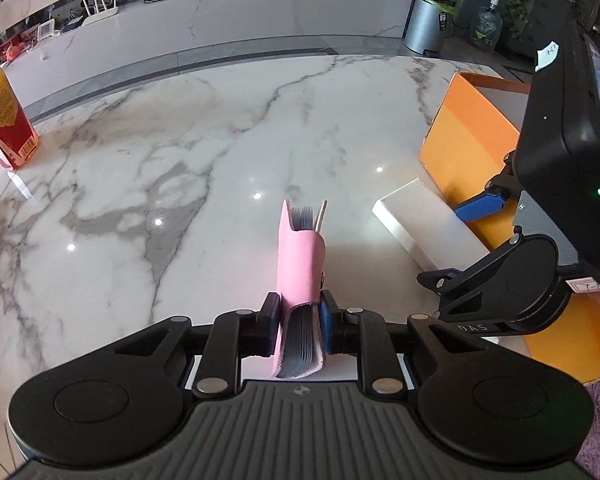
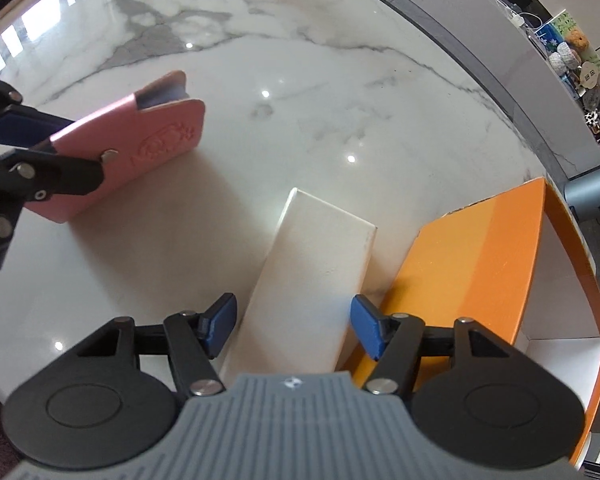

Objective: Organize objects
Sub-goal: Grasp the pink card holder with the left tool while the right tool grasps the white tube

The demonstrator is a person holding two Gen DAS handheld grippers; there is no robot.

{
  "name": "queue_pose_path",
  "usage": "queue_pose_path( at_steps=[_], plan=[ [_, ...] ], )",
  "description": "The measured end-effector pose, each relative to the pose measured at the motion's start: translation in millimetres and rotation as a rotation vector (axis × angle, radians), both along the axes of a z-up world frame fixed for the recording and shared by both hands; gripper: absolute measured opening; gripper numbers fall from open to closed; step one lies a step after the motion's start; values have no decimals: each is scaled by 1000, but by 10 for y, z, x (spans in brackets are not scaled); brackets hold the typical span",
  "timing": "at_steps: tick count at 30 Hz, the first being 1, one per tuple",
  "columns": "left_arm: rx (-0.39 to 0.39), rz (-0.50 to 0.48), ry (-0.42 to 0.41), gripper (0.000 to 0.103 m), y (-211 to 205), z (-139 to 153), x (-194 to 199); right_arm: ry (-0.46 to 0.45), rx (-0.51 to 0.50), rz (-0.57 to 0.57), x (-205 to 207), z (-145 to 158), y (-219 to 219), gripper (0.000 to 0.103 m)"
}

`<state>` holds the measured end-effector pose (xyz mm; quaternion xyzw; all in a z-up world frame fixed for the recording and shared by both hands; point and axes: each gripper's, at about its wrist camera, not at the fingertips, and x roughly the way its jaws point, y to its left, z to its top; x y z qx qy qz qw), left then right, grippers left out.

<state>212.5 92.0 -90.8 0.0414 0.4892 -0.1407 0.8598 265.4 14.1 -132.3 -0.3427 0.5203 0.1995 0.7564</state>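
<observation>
Left wrist view: the left tool [image 1: 299, 330] is clamped on a pink leather card holder [image 1: 300, 264], gripping it near its rear end, its blue-grey sleeves showing at both ends. The holder is above the white marble worktop [image 1: 180, 140]. To the right lies a white rectangular box [image 1: 424, 224] beside an orange box lid [image 1: 472, 148]; the right tool [image 1: 466, 244] reaches in from the right, one blue pad over the orange lid. A red and yellow packet [image 1: 8, 120] stands at the far left edge.

Right wrist view: the right tool [image 2: 294, 326] stands apart, its blue fingertips [image 2: 220, 328] on either side of the white box's near end, not touching it. The white box [image 2: 320, 264] rests on the worktop [image 2: 340, 100], its right edge against the orange lid [image 2: 480, 264]. At left, the card holder [image 2: 140, 148] sits pinched in the left tool [image 2: 66, 152].
</observation>
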Motion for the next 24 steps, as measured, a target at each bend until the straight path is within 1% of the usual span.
queue_pose_path(
  at_steps=[3,7,11,16,20,22,24],
  plan=[
    [0,0,4,24,11,1,-15,-5,-16,-12,-12,-14,11,68],
    [-4,0,10,24,32,3,-43,-22,-45,-17,18,-76,41,67],
    [-14,5,15,24,62,2,-92,-39,-26,-51,28,-75,36,66],
    [-33,24,31,24,148,7,-178,-52,-1,-50,-57,-68,20,65],
    [-32,64,41,23,250,16,-275,-72,25,-39,-241,-73,51,65],
    [-28,78,47,23,287,23,-332,-81,47,4,-422,-67,96,65],
    [-32,91,55,23,325,30,-399,-80,92,60,-613,-42,136,65]
  ],
)
